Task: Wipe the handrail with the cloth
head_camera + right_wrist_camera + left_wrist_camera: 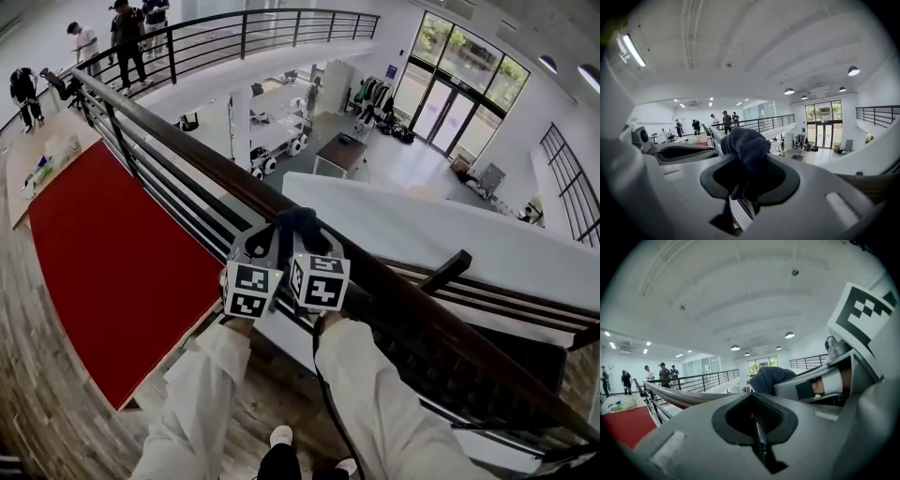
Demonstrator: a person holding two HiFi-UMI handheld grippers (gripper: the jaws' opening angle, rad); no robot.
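Right gripper [746,197] is seen clamped on the dark cloth [746,146], which is bunched on top of the handrail [187,145], while the left gripper [761,441], jaws pressed together and empty, is held just beside it, apparently touching that handrail.

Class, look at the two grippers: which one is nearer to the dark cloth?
Right. The right gripper has its jaws clamped on the cloth. The left gripper, jaws together and empty, sits just beside the cloth on its left.

Cloth [300,225] on handrail [187,152], carpet [103,253] to left
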